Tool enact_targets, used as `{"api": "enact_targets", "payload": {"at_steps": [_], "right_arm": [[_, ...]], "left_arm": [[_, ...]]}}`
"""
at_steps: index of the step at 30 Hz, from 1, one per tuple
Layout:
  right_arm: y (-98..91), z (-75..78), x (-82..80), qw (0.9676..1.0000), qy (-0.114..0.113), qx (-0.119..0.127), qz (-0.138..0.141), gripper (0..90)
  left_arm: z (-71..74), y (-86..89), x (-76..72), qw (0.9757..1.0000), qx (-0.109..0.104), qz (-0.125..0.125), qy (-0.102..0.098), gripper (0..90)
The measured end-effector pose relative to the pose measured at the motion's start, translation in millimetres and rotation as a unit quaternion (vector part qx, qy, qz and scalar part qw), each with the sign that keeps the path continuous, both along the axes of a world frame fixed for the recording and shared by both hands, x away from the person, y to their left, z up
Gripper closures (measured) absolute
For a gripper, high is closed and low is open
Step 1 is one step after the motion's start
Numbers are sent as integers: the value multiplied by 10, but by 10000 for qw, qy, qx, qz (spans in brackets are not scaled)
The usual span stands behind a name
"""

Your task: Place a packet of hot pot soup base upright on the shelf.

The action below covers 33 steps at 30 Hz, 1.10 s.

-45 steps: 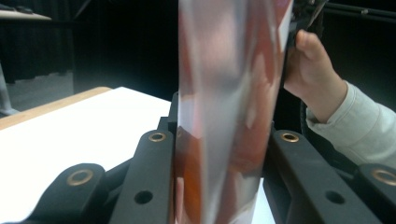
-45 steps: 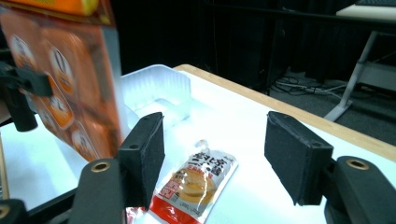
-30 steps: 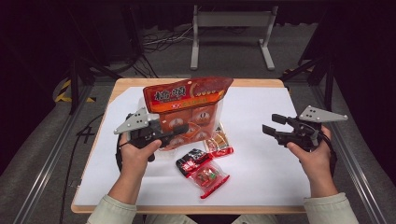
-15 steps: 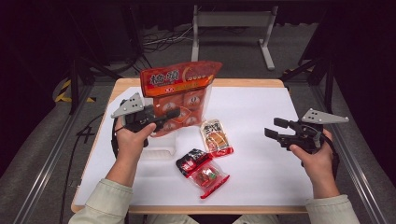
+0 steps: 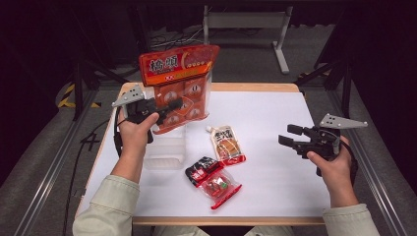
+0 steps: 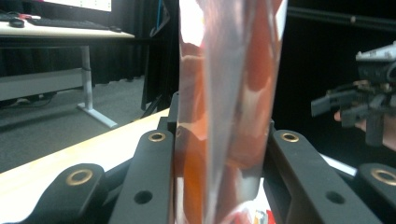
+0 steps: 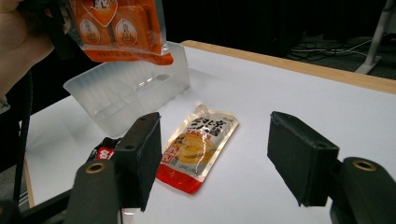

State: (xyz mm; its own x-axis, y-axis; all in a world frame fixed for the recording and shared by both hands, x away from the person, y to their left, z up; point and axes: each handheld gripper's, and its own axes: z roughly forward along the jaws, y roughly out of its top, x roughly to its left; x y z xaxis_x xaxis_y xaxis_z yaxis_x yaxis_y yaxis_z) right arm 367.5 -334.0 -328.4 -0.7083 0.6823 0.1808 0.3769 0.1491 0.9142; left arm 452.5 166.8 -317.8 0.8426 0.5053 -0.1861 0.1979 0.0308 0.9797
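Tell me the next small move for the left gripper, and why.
Probably lower the orange bag into the clear bin. The left gripper is clamped on the bag and holds it in the air just above the bin, which sits open below it.

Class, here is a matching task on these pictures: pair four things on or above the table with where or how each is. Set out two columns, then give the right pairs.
Column one:
1. orange snack bag
2. clear plastic tub
3. spouted pouch
4. right gripper

Column two:
A. lies flat on the white table top, near the middle
B. jaws open, nothing between them
C. held up off the table, clamped in the left gripper
D. stands on the table below the raised bag

Right pairs: 1-C, 2-D, 3-A, 4-B
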Motion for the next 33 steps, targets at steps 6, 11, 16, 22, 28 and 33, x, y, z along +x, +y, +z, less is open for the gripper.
{"api": "enact_targets", "payload": {"at_steps": [6, 11, 16, 22, 28, 33], "right_arm": [[3, -9, 7, 10000, 18, -6, 20, 361], [-2, -36, 25, 9999, 75, -15, 89, 358], [1, -45, 36, 9999, 93, -2, 124, 357], [11, -66, 53, 9997, 118, -51, 184, 355], [12, -76, 58, 9997, 115, -67, 220, 352], [16, -84, 56, 9996, 138, -68, 217, 351]], "left_arm": [[-8, 36, 75, 9999, -11, 132, 90, 714], [-23, 74, 107, 9998, 2, 204, 91, 714], [-67, 158, 146, 9989, 141, 435, 104, 714], [-143, 220, 201, 9980, 87, 626, 87, 714], [-225, 284, 241, 9967, 166, 783, 122, 714], [-270, 332, 257, 9958, 277, 845, 198, 714]]}}
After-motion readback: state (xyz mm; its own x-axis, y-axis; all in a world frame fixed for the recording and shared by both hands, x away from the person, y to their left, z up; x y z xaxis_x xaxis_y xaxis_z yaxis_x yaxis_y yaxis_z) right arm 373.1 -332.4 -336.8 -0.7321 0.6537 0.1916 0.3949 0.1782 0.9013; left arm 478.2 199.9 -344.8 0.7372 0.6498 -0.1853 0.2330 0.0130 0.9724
